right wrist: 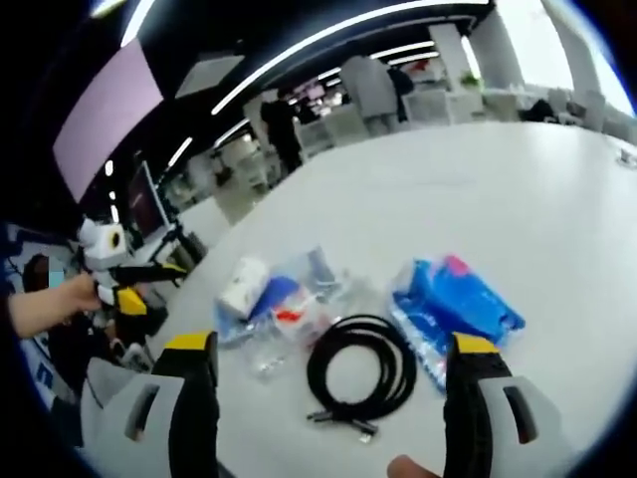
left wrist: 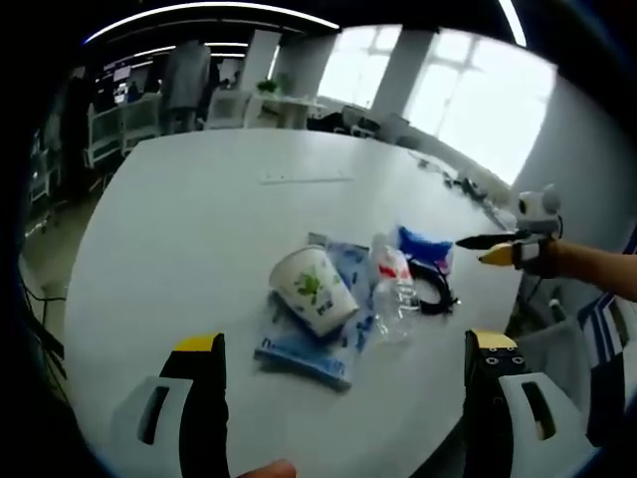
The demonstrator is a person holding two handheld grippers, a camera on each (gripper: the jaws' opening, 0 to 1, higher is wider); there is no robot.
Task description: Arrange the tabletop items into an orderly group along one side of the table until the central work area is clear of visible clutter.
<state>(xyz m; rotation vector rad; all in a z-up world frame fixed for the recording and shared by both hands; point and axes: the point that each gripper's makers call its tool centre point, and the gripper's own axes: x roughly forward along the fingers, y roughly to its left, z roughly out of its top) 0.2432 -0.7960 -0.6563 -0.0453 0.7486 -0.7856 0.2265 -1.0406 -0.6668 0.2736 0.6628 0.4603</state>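
Left gripper view looks across a white worktop [left wrist: 199, 219] at a small heap of things near its right edge. A paper cup [left wrist: 314, 287] with a green print lies on its side on a blue packet [left wrist: 309, 349]. Just beside it, to the right, lies a clear plastic bottle [left wrist: 393, 294] with a red label, and past that a black cable [left wrist: 433, 289] in a coil and a blue pouch [left wrist: 426, 247]. The left tool [left wrist: 343, 363] hangs above the worktop short of the heap, jaws wide apart and nothing between them. The right tool [left wrist: 495, 249] comes in from the right, held in a hand [left wrist: 542, 257] off the worktop edge; its yellow tips look close together here.

In the right gripper view the same heap is seen from the other side. The cable [right wrist: 361, 376] lies nearest, coiled, between the two jaws of the right tool [right wrist: 333, 383], which are spread wide and hold nothing. The blue pouch [right wrist: 453, 309] lies just right of the coil, touching it. The bottle [right wrist: 289, 334], the cup [right wrist: 244, 286] and the packet [right wrist: 274, 299] lie to the left, close together. The left tool [right wrist: 149, 284] is at the far left, in a hand [right wrist: 75, 294], off the worktop [right wrist: 498, 189].
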